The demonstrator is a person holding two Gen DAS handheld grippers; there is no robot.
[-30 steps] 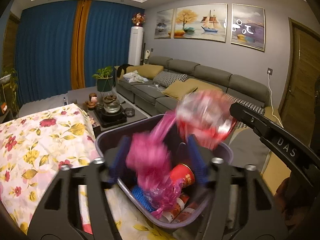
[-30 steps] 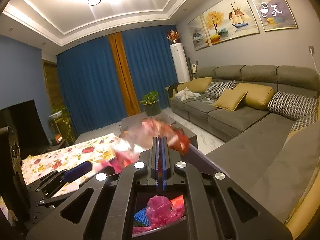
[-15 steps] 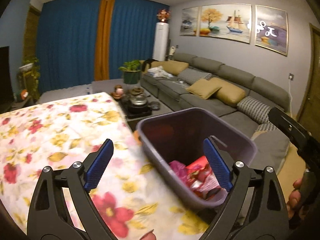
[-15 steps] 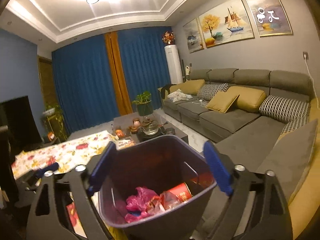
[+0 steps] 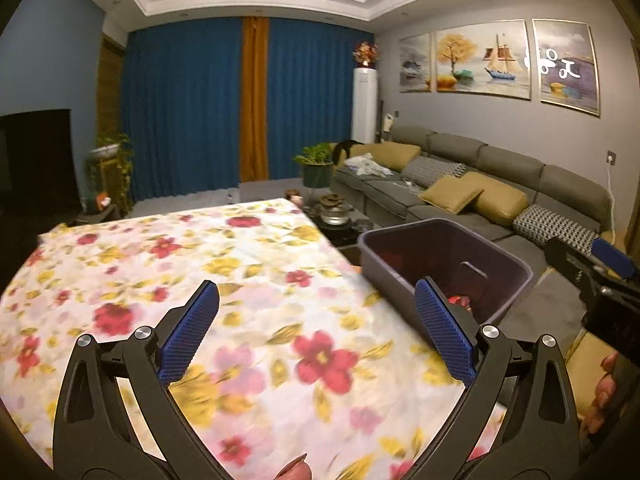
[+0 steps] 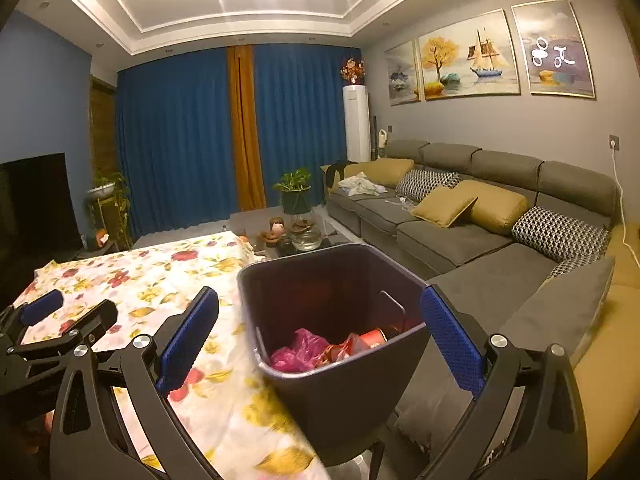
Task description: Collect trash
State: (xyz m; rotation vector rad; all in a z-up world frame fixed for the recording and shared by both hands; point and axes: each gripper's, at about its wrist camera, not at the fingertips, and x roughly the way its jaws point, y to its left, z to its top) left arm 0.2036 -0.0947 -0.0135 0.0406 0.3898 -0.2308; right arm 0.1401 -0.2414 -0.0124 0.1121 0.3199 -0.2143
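A dark purple trash bin (image 6: 400, 344) stands at the right edge of the floral-clothed table (image 6: 160, 280). Inside it lie a pink plastic bag (image 6: 296, 356) and red wrappers (image 6: 370, 338). My right gripper (image 6: 320, 340) is open and empty, its jaws wide on either side of the bin, in front of it. My left gripper (image 5: 316, 328) is open and empty above the floral cloth (image 5: 200, 264), left of the bin (image 5: 400, 252). The left gripper also shows at the left of the right wrist view (image 6: 60, 312).
A grey sofa (image 6: 480, 220) with yellow and patterned cushions runs along the right wall. A low tea table with a glass pot (image 6: 306, 234) and a potted plant (image 6: 296, 192) stand beyond the table. Blue curtains are at the back, a TV (image 6: 36, 200) at left.
Both grippers opened and let the pink bag and red wrapper fall into the bin. The left gripper then swung left over the table; the right pulled back slightly.
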